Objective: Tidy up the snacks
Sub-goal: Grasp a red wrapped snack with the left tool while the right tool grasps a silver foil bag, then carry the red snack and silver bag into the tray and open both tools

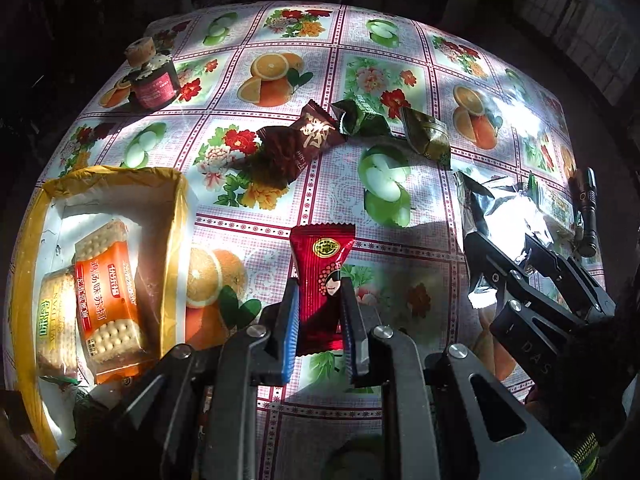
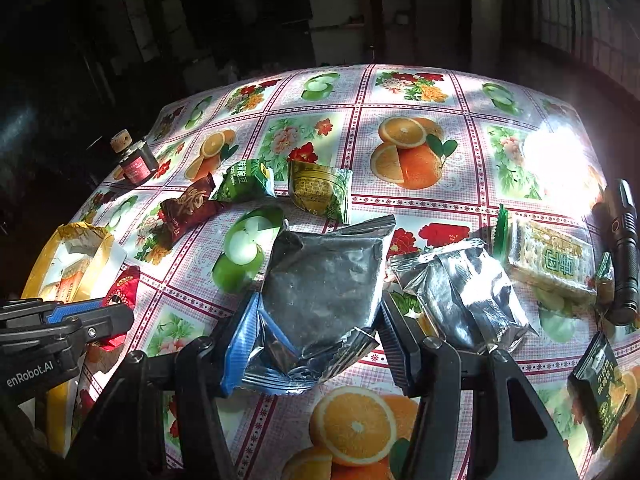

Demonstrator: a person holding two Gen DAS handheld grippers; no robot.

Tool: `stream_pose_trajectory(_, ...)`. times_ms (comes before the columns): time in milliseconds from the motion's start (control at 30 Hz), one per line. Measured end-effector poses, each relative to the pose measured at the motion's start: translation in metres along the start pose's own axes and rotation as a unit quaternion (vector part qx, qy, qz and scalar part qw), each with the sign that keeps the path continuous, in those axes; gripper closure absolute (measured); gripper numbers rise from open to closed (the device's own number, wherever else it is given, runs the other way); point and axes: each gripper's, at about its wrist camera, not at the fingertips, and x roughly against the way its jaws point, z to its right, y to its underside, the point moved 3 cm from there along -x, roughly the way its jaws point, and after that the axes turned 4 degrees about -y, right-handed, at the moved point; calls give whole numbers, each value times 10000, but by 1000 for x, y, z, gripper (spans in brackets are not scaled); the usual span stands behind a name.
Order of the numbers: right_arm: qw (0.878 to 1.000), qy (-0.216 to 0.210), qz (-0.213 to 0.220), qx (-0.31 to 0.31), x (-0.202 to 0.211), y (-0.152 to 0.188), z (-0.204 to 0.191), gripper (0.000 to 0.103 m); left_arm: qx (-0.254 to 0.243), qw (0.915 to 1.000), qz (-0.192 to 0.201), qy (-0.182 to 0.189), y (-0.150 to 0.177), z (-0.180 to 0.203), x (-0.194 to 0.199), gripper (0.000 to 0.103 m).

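left gripper [image 1: 318, 312]: clamped on the red snack packet [image 1: 322, 276] by its lower half, the upper end standing free between the fingers, lifted off the table [image 1: 400, 32].
right gripper [image 2: 316, 332]: jaws pressed to both sides of the silver foil pouch [image 2: 324, 280], partly apart because the pouch is wide; pouch raised over the near middle of the table.
risk, red packet: the wrapper is slick and held low, so it could swing or slide out on the way to the box; a tilt would cause it.
risk, silver pouch: soft and puffy, so the grip may crumple it or let it slip.
risk, crowding: both grippers are close together near the box's side, so they could knock each other.
yellow box [image 1: 180, 216]: at the table's near left edge, open, holding an orange cracker pack [image 1: 108, 296] and a pale biscuit pack [image 1: 54, 320] side by side; room left.
loose, near right edge: second silver pouch [image 2: 468, 292], green-label biscuit pack [image 2: 552, 264], dark green packet [image 2: 600, 384], black torch [image 2: 624, 248].
loose, middle: brown packet [image 1: 300, 140], two green packets [image 1: 360, 118].
far left corner: small dark jar [image 1: 154, 76] with cork.
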Motion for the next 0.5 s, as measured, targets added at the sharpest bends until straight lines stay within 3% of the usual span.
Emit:
stream_pose_trajectory(267, 9970, -738, 66, -237, 54, 51, -27, 45, -109, 9999, 82, -85, 51, -12, 30, 83)
stream_pose_trajectory(500, 9945, -1030, -81, -181, 74, 88, -53, 46, -118, 9997, 102, -205, 90, -30, 47, 83)
